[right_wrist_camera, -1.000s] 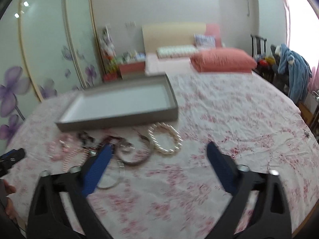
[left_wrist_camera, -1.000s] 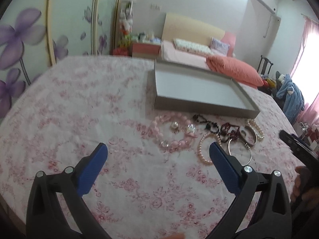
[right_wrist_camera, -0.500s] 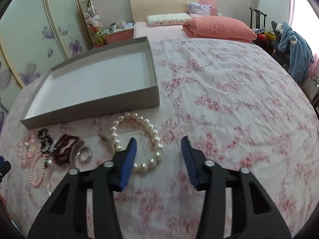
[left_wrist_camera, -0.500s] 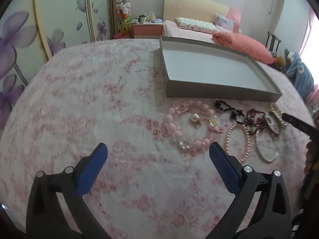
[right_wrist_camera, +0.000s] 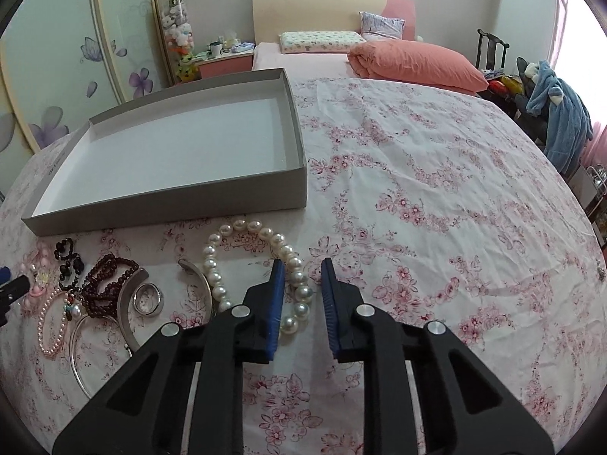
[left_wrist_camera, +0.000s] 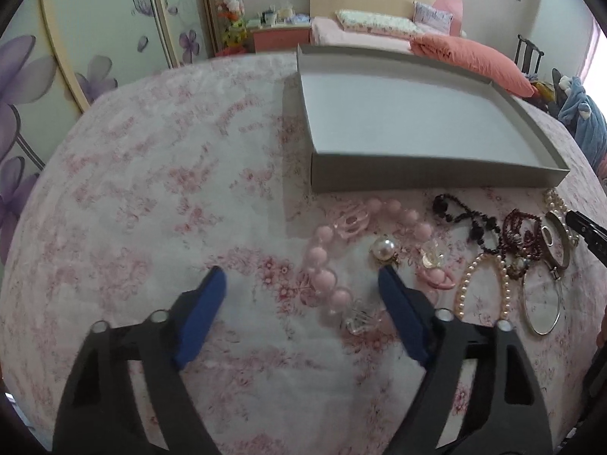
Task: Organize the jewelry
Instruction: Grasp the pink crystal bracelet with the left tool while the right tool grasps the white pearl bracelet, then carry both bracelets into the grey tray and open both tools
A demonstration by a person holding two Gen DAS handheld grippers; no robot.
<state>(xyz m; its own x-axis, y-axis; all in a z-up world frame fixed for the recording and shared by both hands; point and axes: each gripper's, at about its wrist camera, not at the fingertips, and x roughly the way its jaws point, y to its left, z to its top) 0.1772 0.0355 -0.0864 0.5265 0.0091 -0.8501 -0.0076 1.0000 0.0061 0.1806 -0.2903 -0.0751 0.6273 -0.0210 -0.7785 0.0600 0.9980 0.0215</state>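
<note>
Jewelry lies on the floral bedspread in front of an empty grey tray [left_wrist_camera: 436,178] [right_wrist_camera: 170,204]. My left gripper [left_wrist_camera: 299,276] is open, its jaws wide, straddling the near side of a pink bead necklace [left_wrist_camera: 326,276]. A small pink pearl bracelet [left_wrist_camera: 481,284], dark bead strands [left_wrist_camera: 519,227] and a silver bangle [left_wrist_camera: 542,311] lie to the right. My right gripper [right_wrist_camera: 302,265] is partly closed, its jaws around the right side of a white pearl bracelet [right_wrist_camera: 261,235], not gripping it. The dark beads [right_wrist_camera: 110,276] and a silver cuff [right_wrist_camera: 129,303] lie to its left.
The bed stretches right with bare floral sheet [right_wrist_camera: 436,208]. An orange pillow [right_wrist_camera: 413,64] and the headboard are at the back. A blue garment [right_wrist_camera: 561,121] hangs on a chair at the right. Mirrored wardrobe doors [left_wrist_camera: 95,38] stand to the left.
Both grippers moved forward and down toward the jewelry. The right gripper's jaws narrowed from wide open to around the white pearl bracelet. The left gripper's jaws narrowed a little.
</note>
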